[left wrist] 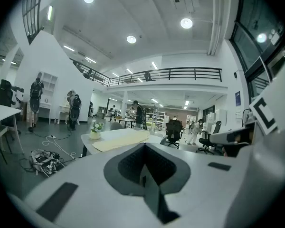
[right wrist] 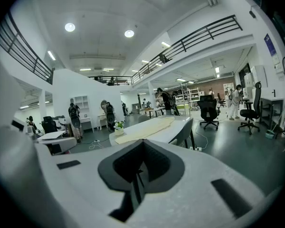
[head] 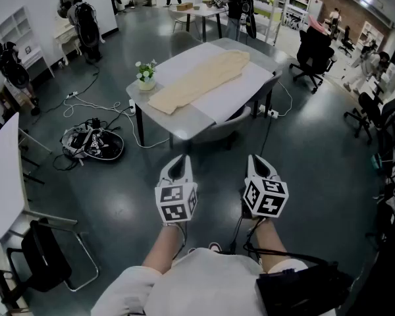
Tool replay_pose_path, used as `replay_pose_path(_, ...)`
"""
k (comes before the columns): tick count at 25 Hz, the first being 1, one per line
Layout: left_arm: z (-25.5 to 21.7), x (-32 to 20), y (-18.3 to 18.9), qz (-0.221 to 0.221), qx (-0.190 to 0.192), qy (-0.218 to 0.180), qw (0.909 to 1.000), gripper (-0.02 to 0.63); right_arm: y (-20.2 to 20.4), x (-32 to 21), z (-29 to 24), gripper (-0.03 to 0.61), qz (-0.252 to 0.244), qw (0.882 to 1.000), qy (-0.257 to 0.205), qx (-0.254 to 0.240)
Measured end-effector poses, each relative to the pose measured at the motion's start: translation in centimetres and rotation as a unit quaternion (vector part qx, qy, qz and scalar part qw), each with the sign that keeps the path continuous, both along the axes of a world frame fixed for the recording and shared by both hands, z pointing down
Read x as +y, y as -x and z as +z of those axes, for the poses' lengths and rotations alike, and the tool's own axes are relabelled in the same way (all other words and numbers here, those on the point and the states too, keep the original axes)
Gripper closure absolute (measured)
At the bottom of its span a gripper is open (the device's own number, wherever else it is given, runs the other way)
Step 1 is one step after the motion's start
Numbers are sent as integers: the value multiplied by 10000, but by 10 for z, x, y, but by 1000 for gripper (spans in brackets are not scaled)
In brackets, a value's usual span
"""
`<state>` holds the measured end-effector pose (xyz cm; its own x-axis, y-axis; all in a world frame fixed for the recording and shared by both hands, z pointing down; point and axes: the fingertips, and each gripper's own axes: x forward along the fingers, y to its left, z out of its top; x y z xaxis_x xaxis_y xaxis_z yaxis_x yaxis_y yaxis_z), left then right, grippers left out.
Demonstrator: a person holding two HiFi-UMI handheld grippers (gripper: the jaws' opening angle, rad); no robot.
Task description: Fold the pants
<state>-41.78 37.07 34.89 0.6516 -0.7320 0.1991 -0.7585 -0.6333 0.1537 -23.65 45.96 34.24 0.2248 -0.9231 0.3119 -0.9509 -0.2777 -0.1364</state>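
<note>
We find the beige pants (head: 201, 81) laid out lengthwise on the white table (head: 240, 94), beside a small potted plant (head: 145, 75). The left gripper (head: 180, 162) and right gripper (head: 259, 161) are held side by side above the floor, well short of the table. Both have their jaws pressed together on nothing, pointing toward the garment.

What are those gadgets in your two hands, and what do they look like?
The left gripper and the right gripper are white plastic shells tapering to a point, with dark grey padding inside. Each carries a white cube printed with black square markers. Thin dark cables trail back from them. The person wears a pale top.
</note>
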Motion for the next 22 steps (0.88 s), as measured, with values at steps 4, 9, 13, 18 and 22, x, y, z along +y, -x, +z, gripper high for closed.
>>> replay_pose_path(4,2,3,4,-4,-59,-22,10000,609,5,1,0,588,-26,10000,29,39)
replay_pose_path(9,4,3,6,9,-65,-5,10000,609,8,1,3,588,-57,10000,58,21)
replay_pose_path(13,6,3,8,31,-83,-14,10000,609,9,3,6,586,-38,10000,55,-41)
replay_pose_path(18,18,-1,0,130,-152,119,9997,609,-3,7,21,586,142,9995,250,-158)
replay_pose_path(22,20,-6,-16,287,-233,77,9993,609,-22,8,28,586,315,9986,341,-245)
